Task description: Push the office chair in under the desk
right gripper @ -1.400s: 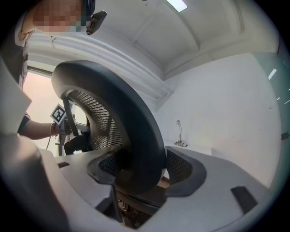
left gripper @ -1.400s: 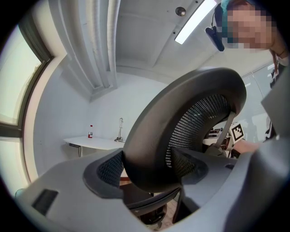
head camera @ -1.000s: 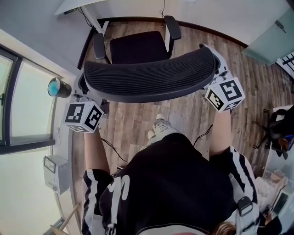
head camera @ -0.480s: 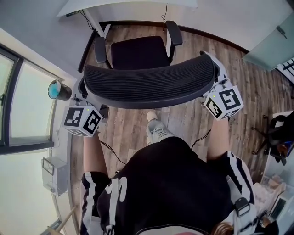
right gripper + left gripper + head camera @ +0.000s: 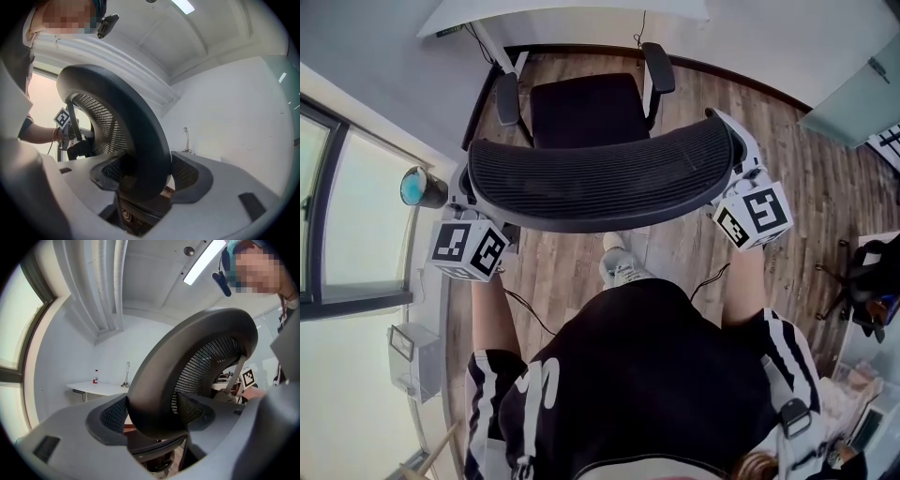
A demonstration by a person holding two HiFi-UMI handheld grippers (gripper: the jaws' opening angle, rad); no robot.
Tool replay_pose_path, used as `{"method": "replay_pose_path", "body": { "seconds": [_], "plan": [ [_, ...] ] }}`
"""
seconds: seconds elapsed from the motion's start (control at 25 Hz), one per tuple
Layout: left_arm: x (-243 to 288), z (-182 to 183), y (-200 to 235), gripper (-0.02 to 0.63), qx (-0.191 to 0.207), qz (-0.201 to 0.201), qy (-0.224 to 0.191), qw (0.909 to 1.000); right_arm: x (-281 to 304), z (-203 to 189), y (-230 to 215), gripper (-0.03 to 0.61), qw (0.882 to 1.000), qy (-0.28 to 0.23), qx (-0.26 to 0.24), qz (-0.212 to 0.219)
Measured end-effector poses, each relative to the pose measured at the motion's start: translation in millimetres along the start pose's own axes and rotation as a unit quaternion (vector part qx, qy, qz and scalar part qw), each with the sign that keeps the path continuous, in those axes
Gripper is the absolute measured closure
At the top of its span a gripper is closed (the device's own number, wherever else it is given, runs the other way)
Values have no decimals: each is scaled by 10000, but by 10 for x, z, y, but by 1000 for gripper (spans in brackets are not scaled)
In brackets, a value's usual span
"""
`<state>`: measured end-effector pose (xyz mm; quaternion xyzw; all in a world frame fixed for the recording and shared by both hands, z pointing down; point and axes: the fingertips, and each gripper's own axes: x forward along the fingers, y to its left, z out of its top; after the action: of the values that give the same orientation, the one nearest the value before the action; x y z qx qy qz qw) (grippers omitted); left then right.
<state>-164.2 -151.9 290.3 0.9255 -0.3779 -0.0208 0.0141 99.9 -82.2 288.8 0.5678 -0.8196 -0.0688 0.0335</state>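
Note:
A black office chair stands in front of me in the head view, its mesh backrest (image 5: pixel 600 183) nearest me and its seat (image 5: pixel 581 108) facing the white desk (image 5: pixel 562 14) at the top. My left gripper (image 5: pixel 471 208) is shut on the backrest's left end, my right gripper (image 5: pixel 739 169) on its right end. In the left gripper view the thick backrest rim (image 5: pixel 187 362) runs between the jaws of the left gripper (image 5: pixel 154 416), clamped. The right gripper view shows the same rim (image 5: pixel 136 131) pinched in the right gripper (image 5: pixel 145 178). The seat front sits just short of the desk edge.
A window wall (image 5: pixel 337 216) and a round blue object (image 5: pixel 417 186) lie to the left. A cable (image 5: pixel 525 309) trails over the wooden floor by my shoe (image 5: pixel 619 262). At the right are a glass cabinet (image 5: pixel 853 84) and another dark chair (image 5: pixel 867 267). A red bottle (image 5: pixel 95 377) stands on the desk.
The chair and I have moved toward the desk, and more of the desktop shows at the top. My foot has stepped forward. Both grippers stay clamped on the backrest.

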Motion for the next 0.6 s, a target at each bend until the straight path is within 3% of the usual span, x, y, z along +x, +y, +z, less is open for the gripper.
{"method": "replay_pose_path", "body": {
  "seconds": [0.6],
  "plan": [
    [358,10,199,287,-3,-33,-11,10000,324,-43,-243,310,10000,64,48,-14]
  ]
}}
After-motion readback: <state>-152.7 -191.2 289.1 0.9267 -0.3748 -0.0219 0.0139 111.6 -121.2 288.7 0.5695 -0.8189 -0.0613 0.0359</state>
